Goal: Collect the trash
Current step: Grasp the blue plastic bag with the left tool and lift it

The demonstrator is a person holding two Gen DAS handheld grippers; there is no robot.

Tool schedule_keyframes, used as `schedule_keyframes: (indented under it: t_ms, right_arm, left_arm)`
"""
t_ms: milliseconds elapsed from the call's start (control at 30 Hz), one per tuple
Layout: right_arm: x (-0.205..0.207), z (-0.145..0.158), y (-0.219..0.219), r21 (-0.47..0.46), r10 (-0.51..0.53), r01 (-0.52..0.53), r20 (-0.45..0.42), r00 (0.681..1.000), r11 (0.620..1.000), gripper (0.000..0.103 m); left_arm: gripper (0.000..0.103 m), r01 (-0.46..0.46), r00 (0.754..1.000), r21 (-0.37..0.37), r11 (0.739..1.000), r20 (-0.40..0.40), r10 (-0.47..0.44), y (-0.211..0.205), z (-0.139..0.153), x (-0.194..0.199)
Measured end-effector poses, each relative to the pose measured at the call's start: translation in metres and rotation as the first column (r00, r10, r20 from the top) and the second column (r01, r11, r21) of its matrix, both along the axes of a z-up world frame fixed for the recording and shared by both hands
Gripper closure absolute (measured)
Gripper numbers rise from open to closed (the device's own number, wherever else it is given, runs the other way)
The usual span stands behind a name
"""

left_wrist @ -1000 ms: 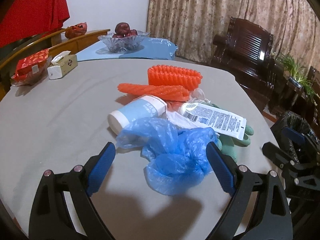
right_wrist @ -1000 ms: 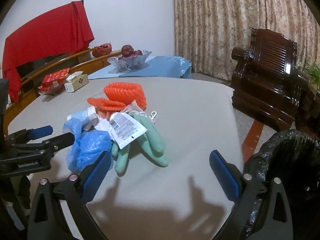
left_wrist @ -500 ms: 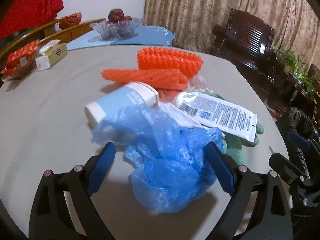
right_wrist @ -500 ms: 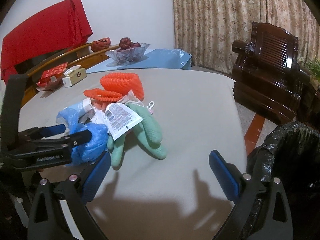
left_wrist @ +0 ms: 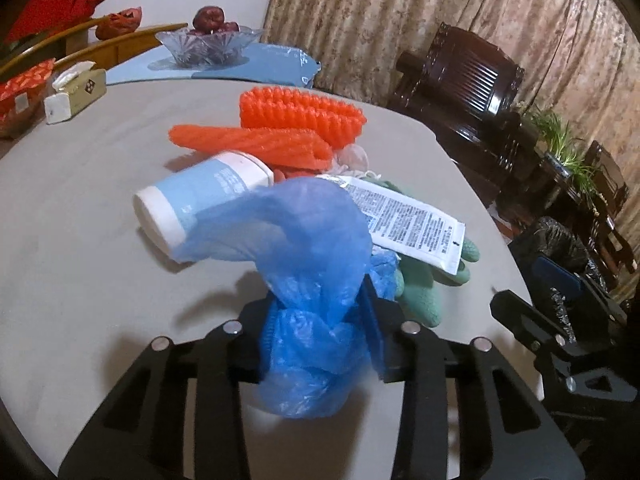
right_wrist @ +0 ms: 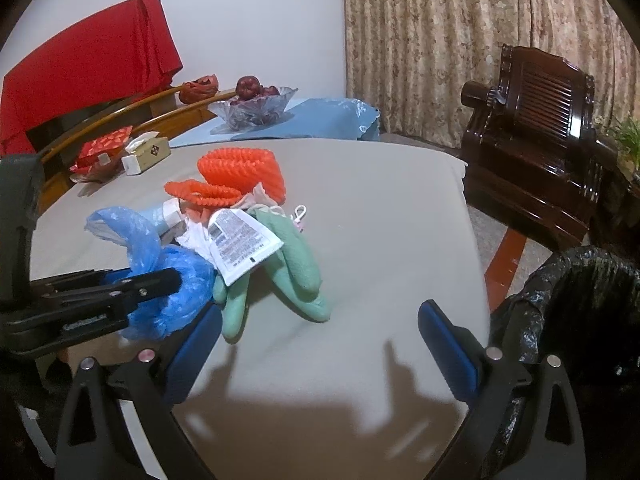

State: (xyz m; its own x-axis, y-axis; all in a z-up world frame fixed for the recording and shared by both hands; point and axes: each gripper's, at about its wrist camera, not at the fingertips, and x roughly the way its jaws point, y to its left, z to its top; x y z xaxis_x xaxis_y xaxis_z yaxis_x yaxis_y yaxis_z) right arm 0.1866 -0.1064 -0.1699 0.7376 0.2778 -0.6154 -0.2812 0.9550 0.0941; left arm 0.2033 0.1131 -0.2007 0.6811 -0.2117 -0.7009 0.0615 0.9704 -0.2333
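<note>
A crumpled blue plastic bag (left_wrist: 312,240) lies at the near end of a trash pile on the grey table (left_wrist: 80,240). My left gripper (left_wrist: 316,320) is closing, and its pads squeeze the bag's lower part. Behind the bag lie a white and blue bottle (left_wrist: 200,200), a printed white tube (left_wrist: 408,224), green gloves (right_wrist: 296,268) and orange foam nets (left_wrist: 300,116). My right gripper (right_wrist: 318,332) stands open over the bare table in front of the gloves, holding nothing. A bin lined with a black bag (right_wrist: 580,320) stands off the table's right edge.
At the table's far side are a glass fruit bowl (left_wrist: 208,46) on a blue cloth, a tissue box (left_wrist: 76,96) and a red packet (right_wrist: 104,148). A dark wooden chair (right_wrist: 540,152) stands to the right, beyond the table edge.
The left gripper moved forward over the blue bag and went from wide open to closed on it, bunching the bag up. The right gripper stayed where it was, open.
</note>
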Motion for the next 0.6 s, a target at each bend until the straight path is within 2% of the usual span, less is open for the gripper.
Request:
schedule_keyframes:
  t_ms: [300,600]
  right_arm:
    - [0.005,0.013,0.013,0.004,0.020,-0.020,0.035,0.999,1.000,0.007]
    - [0.006,0.005,0.022,-0.018,0.019,-0.019,0.004,1.000,1.000,0.007]
  left_arm:
    - [0.069,-0.054,0.995,0.049,0.997,0.082,0.050,0.019,0.029,-0.018]
    - [0.069,-0.084,0.993,0.077,0.994,0.088,0.077,0.036,0.028,-0.026]
